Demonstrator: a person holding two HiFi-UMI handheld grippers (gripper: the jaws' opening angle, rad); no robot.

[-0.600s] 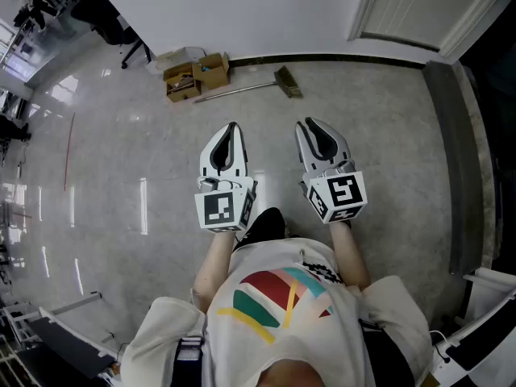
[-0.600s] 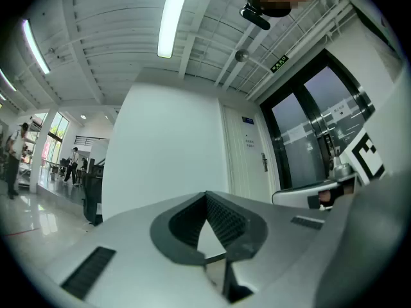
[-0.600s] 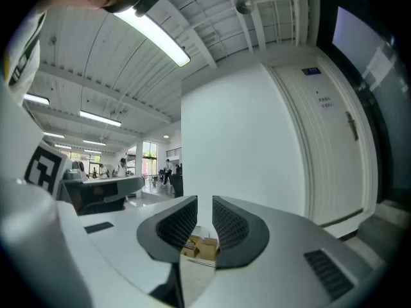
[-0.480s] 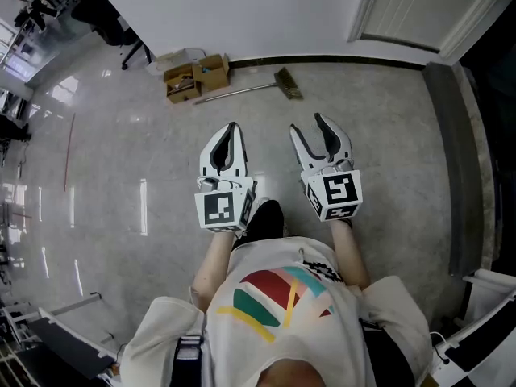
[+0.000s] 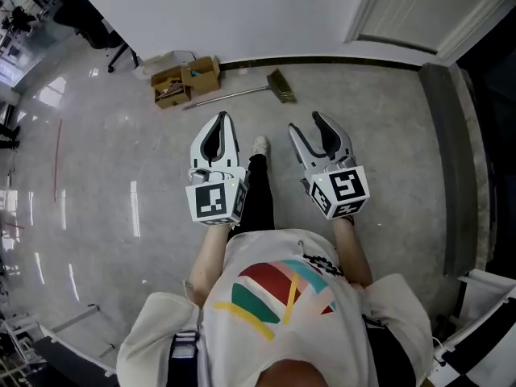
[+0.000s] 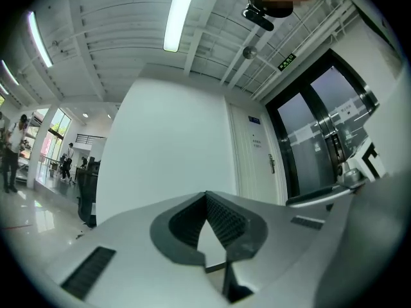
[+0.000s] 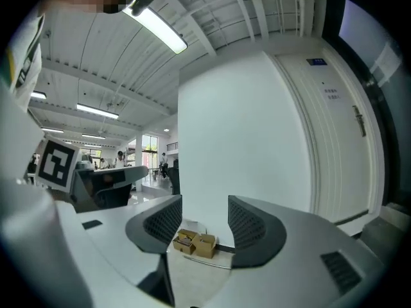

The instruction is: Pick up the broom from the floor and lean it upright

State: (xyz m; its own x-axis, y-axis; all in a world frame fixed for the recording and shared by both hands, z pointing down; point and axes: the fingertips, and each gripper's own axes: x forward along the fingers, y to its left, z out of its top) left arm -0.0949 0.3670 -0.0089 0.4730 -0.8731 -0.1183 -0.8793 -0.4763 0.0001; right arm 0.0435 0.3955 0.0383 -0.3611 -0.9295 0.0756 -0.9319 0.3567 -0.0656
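Far L by wall: 2 open cardboard boxes side by side; contents too small to tell. Just R of them the broom lies flat on floor, long axis approx along the wall, L–R. Handle tip nr the boxes, bristle head at R end, slightly closer to wall. L gripper over floor, well short of broom, jaws together, nothing betw them. Shoe betw the 2 grippers. R gripper alongside, jaws apart, empty; its view shows boxes & handle thru the gap. Door far R.
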